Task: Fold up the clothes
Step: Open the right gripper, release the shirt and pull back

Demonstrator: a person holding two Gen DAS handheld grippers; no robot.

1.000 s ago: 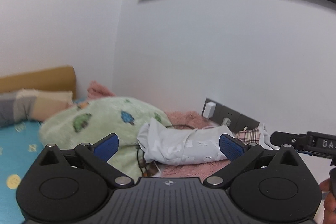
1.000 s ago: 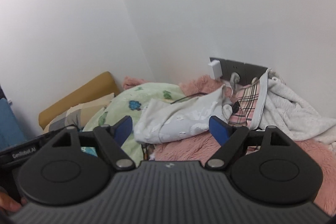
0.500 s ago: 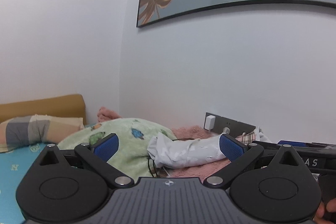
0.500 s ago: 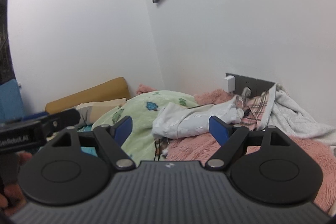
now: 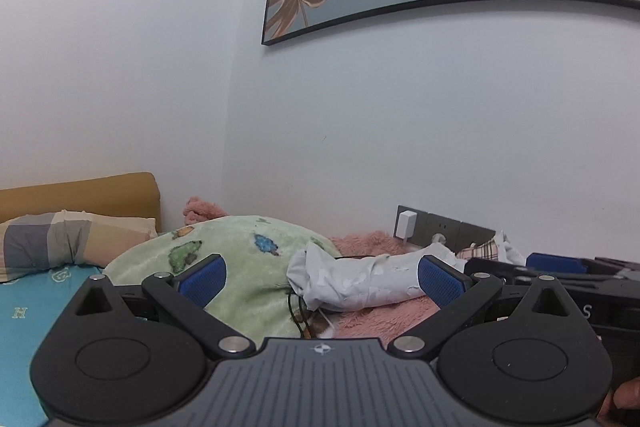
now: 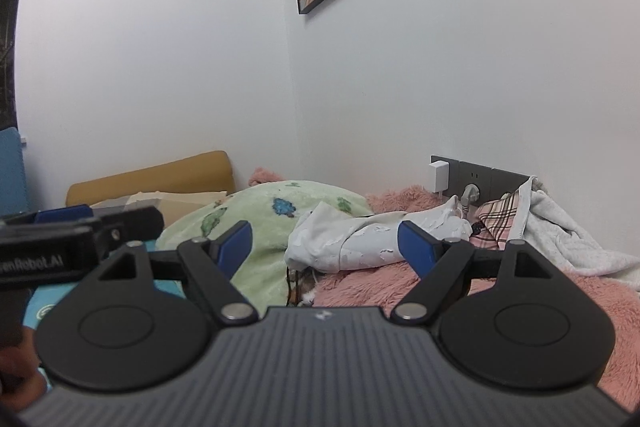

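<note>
Jaws spread on left gripper (image 5: 320,277) and right gripper (image 6: 326,239), white garment (image 6: 360,243) beyond, wall close behind.

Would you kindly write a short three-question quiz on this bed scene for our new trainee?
1. True or false: the left gripper is shut on the white garment.
2. Which item lies just left of the white garment? A) green blanket B) plaid cloth C) white charger
3. Fill in: the charger is plugged into the grey ____ on the wall.

Key: 1 false, since both it and the right gripper are open and empty; 2 A; 3 socket panel.
</note>
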